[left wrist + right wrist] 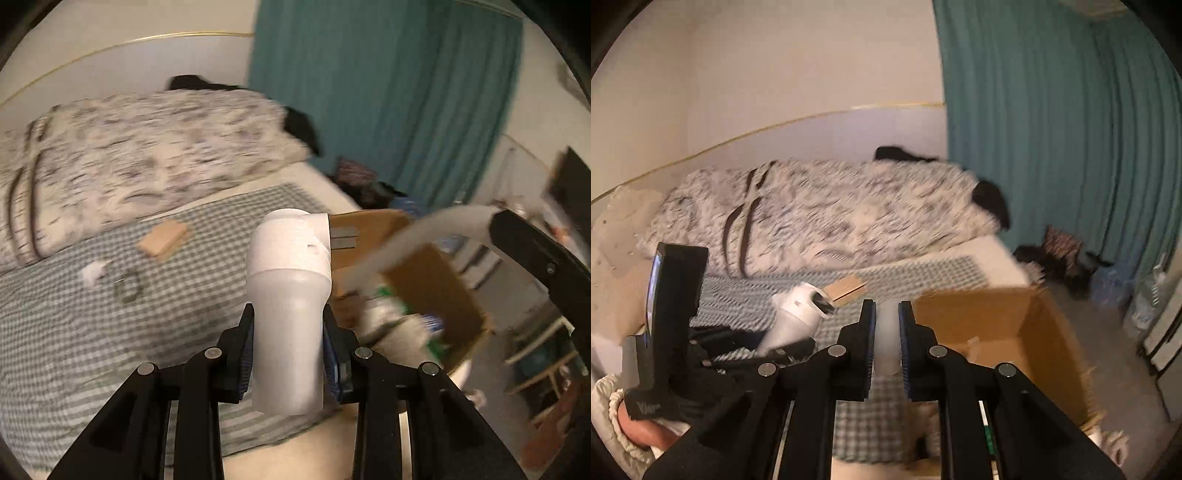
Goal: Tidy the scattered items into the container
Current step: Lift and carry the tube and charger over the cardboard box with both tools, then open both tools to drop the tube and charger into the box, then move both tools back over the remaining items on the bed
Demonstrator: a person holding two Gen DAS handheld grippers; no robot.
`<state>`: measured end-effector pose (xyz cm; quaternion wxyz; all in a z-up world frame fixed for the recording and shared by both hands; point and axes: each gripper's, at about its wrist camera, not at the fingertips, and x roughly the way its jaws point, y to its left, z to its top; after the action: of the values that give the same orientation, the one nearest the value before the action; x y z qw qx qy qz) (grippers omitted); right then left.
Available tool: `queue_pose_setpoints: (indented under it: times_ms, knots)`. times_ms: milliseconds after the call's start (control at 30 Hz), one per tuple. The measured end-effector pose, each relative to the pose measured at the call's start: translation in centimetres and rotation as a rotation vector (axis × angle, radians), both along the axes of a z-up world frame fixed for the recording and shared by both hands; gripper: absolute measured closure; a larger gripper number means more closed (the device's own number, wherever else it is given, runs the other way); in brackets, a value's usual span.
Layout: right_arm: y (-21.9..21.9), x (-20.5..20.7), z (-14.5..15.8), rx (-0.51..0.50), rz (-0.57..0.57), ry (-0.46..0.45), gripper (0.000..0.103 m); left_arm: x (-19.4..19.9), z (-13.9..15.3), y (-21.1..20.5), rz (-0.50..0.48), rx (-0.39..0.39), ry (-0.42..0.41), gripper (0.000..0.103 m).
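Note:
My left gripper (288, 350) is shut on a white handheld appliance (290, 295) and holds it above the checked bedcover; it also shows in the right wrist view (798, 317). My right gripper (887, 339) is shut on a pale grey cord or tube (886, 332), which arcs over the box in the left wrist view (424, 229). An open cardboard box (1015, 325) sits at the bed's right edge, with several items inside (391, 317). A small wooden block (164, 238), a white scrap (94, 273) and a small ring-like item (127, 288) lie on the cover.
A patterned duvet (147, 155) is heaped at the back of the bed. A teal curtain (388, 92) hangs behind. Dark clutter (1060, 251) lies on the floor by the curtain. Furniture stands at the right (546, 362).

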<state>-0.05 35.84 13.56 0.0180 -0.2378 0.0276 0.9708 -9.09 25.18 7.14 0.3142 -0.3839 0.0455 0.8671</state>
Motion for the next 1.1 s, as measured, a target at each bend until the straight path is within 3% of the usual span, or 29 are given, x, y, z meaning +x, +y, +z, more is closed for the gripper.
queue_pose_setpoints:
  times_ms: [167, 367, 467, 500, 533, 567, 633, 667, 700, 933, 1100]
  knots:
    - [3.8, 0.4, 1.0, 0.03, -0.075, -0.009, 0.09, 0.5, -1.3, 6.7, -0.09, -0.041, -0.028, 0.071]
    - [8.2, -0.7, -2.2, 0.008, -0.141, -0.116, 0.089, 0.6, -5.8, 10.4, -0.12, -0.11, -0.094, 0.07]
    - [9.7, -1.2, -3.9, -0.005, -0.16, -0.169, 0.089, 0.5, -7.1, 10.9, -0.117, -0.149, -0.085, 0.068]
    - [10.1, -1.3, -4.4, -0.011, -0.163, -0.176, 0.085, 0.3, -7.3, 11.0, -0.114, -0.156, -0.079, 0.066]
    - [10.5, -1.4, -4.7, -0.014, -0.167, -0.181, 0.084, 0.1, -7.3, 11.0, -0.111, -0.159, -0.077, 0.049]
    - [10.8, -1.4, -5.0, -0.014, -0.172, -0.185, 0.079, -0.1, -7.3, 10.9, -0.103, -0.163, -0.076, 0.024]
    - [11.2, -1.6, -5.0, -0.022, -0.176, -0.181, 0.05, -0.1, -6.6, 10.4, -0.07, -0.159, -0.056, 0.01]
    - [11.3, -1.5, -4.8, -0.023, -0.187, -0.171, 0.029, 0.0, -6.1, 10.1, -0.057, -0.152, -0.045, 0.01]
    - [11.3, -1.4, -4.7, -0.021, -0.197, -0.161, 0.024, -0.1, -5.9, 9.7, -0.047, -0.15, -0.038, 0.01]
    - [10.9, -0.9, -4.5, -0.025, -0.218, -0.127, 0.024, -0.8, -6.1, 4.8, 0.118, -0.177, -0.005, 0.005]
    - [9.1, -0.8, -5.4, -0.045, -0.207, -0.124, 0.017, -2.0, -6.7, -0.3, 0.264, -0.203, 0.014, 0.005]
